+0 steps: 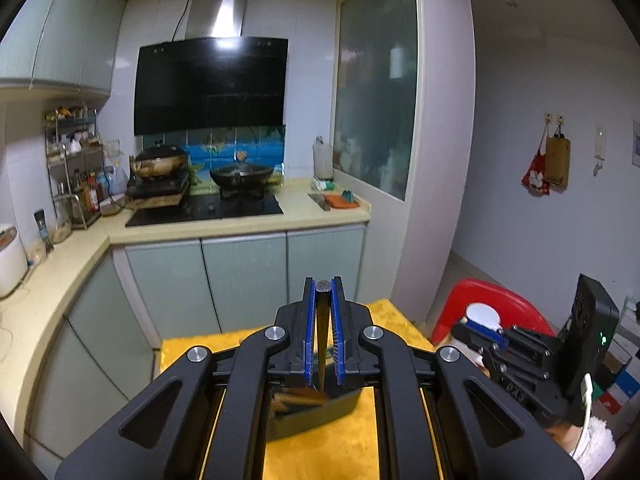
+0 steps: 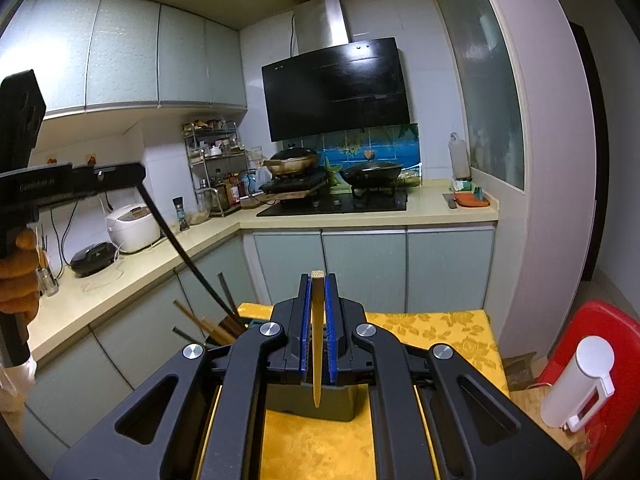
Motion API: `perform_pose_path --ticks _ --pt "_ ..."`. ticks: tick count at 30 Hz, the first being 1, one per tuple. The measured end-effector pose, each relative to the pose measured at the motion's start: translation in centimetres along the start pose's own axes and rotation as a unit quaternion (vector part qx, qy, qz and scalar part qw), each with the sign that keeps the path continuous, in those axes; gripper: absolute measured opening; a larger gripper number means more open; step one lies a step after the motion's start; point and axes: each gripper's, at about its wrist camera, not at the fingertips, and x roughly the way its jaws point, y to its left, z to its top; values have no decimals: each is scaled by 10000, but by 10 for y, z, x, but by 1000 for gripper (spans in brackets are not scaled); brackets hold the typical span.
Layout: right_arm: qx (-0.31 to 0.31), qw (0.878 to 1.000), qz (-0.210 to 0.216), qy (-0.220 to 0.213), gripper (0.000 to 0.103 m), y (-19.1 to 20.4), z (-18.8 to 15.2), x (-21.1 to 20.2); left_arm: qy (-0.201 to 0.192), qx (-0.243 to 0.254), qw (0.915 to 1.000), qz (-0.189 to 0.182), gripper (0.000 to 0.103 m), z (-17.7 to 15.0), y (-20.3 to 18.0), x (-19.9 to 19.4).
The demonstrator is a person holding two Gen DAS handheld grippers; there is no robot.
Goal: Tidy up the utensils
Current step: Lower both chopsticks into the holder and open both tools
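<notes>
Holder (image 2: 320,400): dark box at lower centre on yellow cloth (image 2: 432,328), largely hidden; chopsticks (image 2: 224,326) apparently inside.
Left gripper (image 1: 323,286): clamped on dark chopstick (image 1: 322,344).
Right gripper (image 2: 318,276): clamped on pale chopstick (image 2: 317,344).

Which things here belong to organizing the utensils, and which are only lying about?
Belong to the job:
- dark chopstick in left tool
- light chopstick in right tool
- utensil holder

Lying about:
- rice cooker
- wok
- red chair

Ahead of me: white tiled wall (image 1: 312,80), black range hood (image 1: 211,84), pale green cabinets (image 2: 160,52), beige counter (image 2: 360,216), red chair (image 2: 600,328).
</notes>
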Motion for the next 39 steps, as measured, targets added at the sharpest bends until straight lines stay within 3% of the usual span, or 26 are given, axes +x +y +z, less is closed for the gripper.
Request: perform_pose_path --ticks 6,21,39 --pt "13 10000 -40 -25 7 -7 13 16 -15 12 9999 169 7 19 4 23" --pt "-49 9991 -44 411 7 -15 19 67 431 22 9985 336 7 10 26 50" --pt "-361 9925 -162 1157 7 2 -15 115 1090 -142 9924 551 7 -37 39 105"
